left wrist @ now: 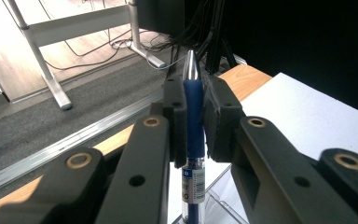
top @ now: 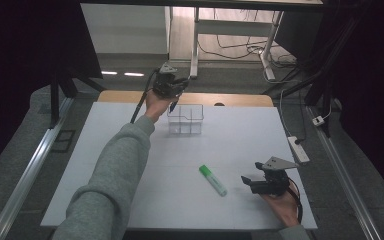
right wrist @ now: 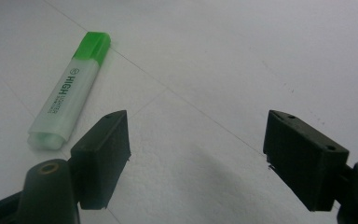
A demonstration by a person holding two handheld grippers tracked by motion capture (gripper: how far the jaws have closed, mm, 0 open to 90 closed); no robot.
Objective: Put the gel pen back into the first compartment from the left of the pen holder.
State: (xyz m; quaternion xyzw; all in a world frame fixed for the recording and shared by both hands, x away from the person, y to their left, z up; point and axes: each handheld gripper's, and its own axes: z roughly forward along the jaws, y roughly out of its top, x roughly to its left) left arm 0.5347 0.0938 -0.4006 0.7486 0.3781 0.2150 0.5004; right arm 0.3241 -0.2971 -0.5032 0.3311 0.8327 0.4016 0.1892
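My left gripper (top: 173, 95) hangs at the far side of the table, just over the left rim of a clear divided container (top: 185, 120). It is shut on a blue pen (left wrist: 193, 105), which stands upright between the pads with its silver tip on top and its lower end dipping toward the container (left wrist: 223, 198). A green highlighter (top: 213, 180) lies flat on the white table near the front. My right gripper (top: 248, 183) rests low to the right of it, open, with bare table between its jaws (right wrist: 198, 154). The highlighter (right wrist: 70, 100) lies left of the left jaw.
The white table top (top: 230, 135) ends in a wooden strip (top: 230, 99) at the far edge. A power strip (top: 298, 149) lies off the right edge. A grey sleeve (top: 115, 175) crosses the left half of the table. White desk legs (top: 195, 45) and cables stand beyond.
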